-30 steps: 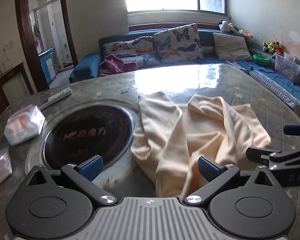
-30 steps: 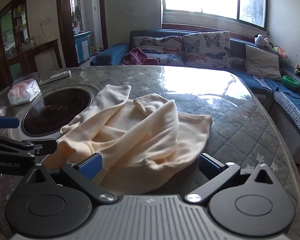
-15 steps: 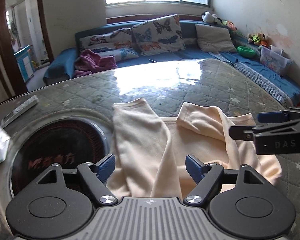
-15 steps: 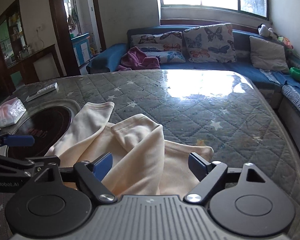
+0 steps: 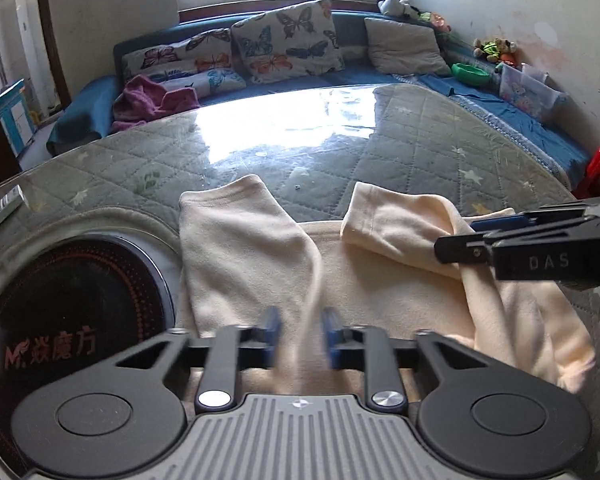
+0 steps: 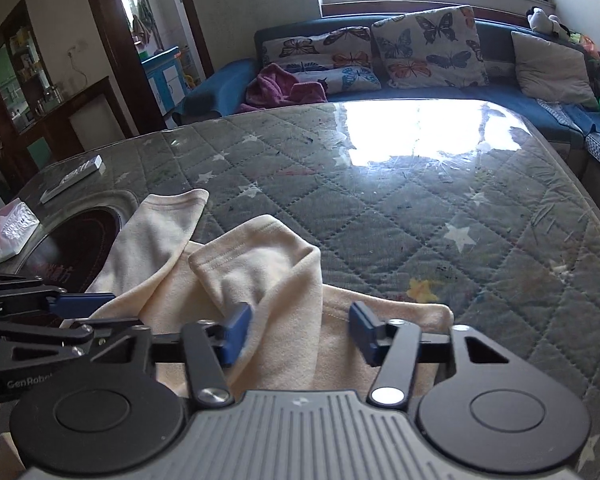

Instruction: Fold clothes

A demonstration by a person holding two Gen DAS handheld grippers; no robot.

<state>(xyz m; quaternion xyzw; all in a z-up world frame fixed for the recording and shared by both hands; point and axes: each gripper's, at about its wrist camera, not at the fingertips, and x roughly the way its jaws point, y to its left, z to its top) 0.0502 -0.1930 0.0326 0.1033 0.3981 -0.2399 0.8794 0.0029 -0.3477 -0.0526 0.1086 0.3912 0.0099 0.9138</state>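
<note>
Here the cream garment [image 5: 380,288] lies rumpled on the quilted tabletop [image 5: 420,160], its left edge draped over the round black hotplate [image 5: 72,300] set into the surface. Two cuffed ends point away from the hotplate toward the sofa [image 5: 228,60]. The left tongs [image 5: 299,338] have drawn narrow around a raised ridge of cloth just right of the hotplate; the pads look nearly on it, though blur hides whether they grip yet. The right tongs [image 6: 300,330] stand about half open, straddling another fold on the far side from the hotplate.

The risk, I judge, lies in uneven holds. If the left pinch catches only a thin ridge, it may slip out when lifted. If the right tongs close on stacked layers, the fold would drag crooked. Cloth hanging over the hotplate rim could also snag.
</note>
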